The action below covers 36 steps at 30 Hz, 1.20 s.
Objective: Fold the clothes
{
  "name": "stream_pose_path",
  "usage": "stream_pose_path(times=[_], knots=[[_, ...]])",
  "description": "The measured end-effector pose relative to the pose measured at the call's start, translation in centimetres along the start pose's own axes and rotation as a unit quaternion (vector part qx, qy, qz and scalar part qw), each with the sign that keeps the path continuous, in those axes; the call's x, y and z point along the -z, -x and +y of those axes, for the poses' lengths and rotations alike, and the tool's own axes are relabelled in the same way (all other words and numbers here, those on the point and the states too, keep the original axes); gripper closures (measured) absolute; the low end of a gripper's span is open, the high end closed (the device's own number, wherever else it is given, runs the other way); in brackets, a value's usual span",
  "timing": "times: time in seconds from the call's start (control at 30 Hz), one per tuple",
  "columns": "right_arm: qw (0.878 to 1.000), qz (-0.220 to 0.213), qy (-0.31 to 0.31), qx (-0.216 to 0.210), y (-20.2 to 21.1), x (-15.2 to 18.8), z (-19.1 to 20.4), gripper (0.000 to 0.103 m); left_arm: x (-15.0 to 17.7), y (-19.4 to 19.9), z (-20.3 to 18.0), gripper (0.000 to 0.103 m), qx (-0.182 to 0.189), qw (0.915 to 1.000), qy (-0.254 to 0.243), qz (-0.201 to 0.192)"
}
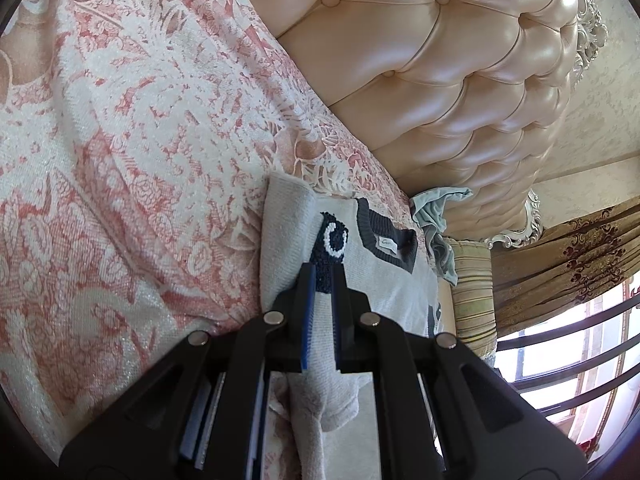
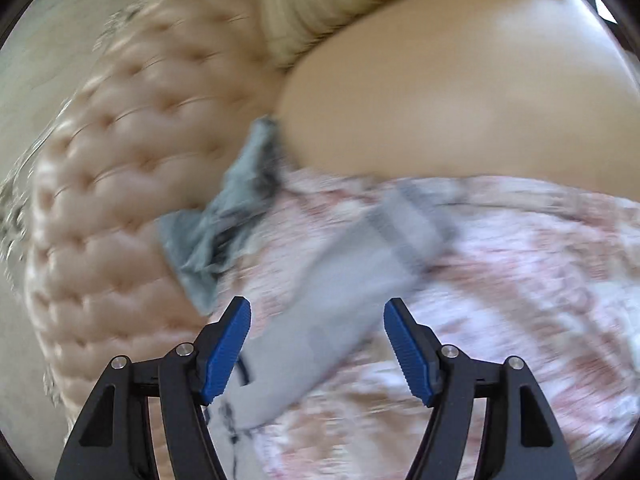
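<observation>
Clamping sweater [image 1: 384, 276] fabric, left gripper [image 1: 323, 280] jaws together; right gripper [image 2: 317, 312] jaws wide apart, empty.

One small white woven label [image 1: 387, 245] sits inside the dark navy ribbed collar [image 1: 394, 240] of the pale grey knitted sweater [image 1: 384, 292]. It carries a short cursive word starting with something like "C" (too small to read further). On the sweater's chest, a navy tufted patch with a white looped curl [image 1: 335, 240], perhaps a letter or numeral; which one cannot be told. Right wrist view is motion-blurred; nothing legible there.
</observation>
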State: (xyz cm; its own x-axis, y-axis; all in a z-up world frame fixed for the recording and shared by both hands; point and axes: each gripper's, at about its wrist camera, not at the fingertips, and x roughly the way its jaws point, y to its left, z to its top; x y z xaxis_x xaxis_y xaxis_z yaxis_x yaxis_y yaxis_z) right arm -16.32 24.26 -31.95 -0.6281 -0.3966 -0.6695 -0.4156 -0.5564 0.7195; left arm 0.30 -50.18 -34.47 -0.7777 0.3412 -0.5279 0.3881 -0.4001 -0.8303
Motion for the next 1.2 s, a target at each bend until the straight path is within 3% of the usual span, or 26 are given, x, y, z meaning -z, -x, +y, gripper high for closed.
stream_pose_path(times=[0.23,0.33,0.37,0.43,0.5,0.53,0.57,0.6,0.63,0.67,0.77,0.9,0.97,1.03,1.1,1.2], knots=[[0.999,-0.030,-0.017,0.016,-1.4,-0.8,-2.3,0.033,0.0,0.0,-0.2,0.094,-0.006,1.0000,-0.008,0.000],[0.999,-0.045,-0.012,0.008,-2.5,-1.1,-1.8,0.033,0.6,0.7,-2.2,0.094,-0.030,0.9973,-0.061,-0.027],[0.999,-0.052,-0.012,0.004,-2.7,-1.2,-1.5,0.033,1.3,1.1,-3.9,0.094,-0.044,0.9919,-0.112,-0.041],[0.998,-0.058,-0.007,0.004,-3.2,-1.6,-1.1,0.033,2.6,1.8,-7.4,0.093,-0.071,0.9719,-0.214,-0.068],[0.998,-0.061,0.008,0.012,-3.7,-1.7,-0.8,0.048,5.8,1.3,-11.4,0.090,-0.077,0.9405,-0.326,-0.059],[0.998,-0.063,0.018,0.016,-3.6,-1.6,-0.8,0.071,6.9,0.9,-11.9,0.085,-0.082,0.9335,-0.345,-0.052],[0.997,-0.064,0.032,0.023,-3.5,-1.6,-0.7,0.094,8.1,0.4,-12.5,0.066,-0.087,0.9261,-0.364,-0.044],[0.996,-0.067,0.044,0.026,-3.4,-1.7,-0.5,0.095,9.1,0.0,-13.0,0.038,-0.092,0.9184,-0.383,-0.036],[0.996,-0.067,0.051,0.022,-3.3,-1.7,-0.2,0.095,9.7,-0.1,-13.0,0.030,-0.088,0.9164,-0.389,-0.032],[0.996,-0.067,0.059,0.019,-3.2,-1.7,-0.1,0.095,10.3,-0.3,-13.0,0.028,-0.084,0.9144,-0.395,-0.027],[0.993,-0.083,0.083,0.016,-1.8,-1.7,0.8,0.095,10.5,-0.5,-13.2,0.028,-0.102,0.9074,-0.406,-0.034],[0.988,-0.097,0.122,0.004,0.1,-1.3,3.1,0.095,9.4,0.0,-12.6,0.028,-0.091,0.9208,-0.377,-0.042],[0.979,-0.109,0.169,0.011,1.1,-0.2,5.8,0.095,8.9,0.5,-12.3,0.028,-0.089,0.9258,-0.364,-0.047],[0.968,-0.120,0.220,0.004,2.1,1.3,8.8,0.095,8.1,0.3,-11.4,0.028,-0.127,0.9300,-0.341,-0.048],[0.957,-0.116,0.265,-0.028,2.3,3.7,13.0,0.095,7.2,-0.2,-10.1,0.028,-0.165,0.9356,-0.310,-0.035],[0.945,-0.091,0.299,-0.101,1.7,7.5,18.8,0.095,6.1,-0.2,-8.1,0.033,-0.164,0.9512,-0.260,-0.019]])
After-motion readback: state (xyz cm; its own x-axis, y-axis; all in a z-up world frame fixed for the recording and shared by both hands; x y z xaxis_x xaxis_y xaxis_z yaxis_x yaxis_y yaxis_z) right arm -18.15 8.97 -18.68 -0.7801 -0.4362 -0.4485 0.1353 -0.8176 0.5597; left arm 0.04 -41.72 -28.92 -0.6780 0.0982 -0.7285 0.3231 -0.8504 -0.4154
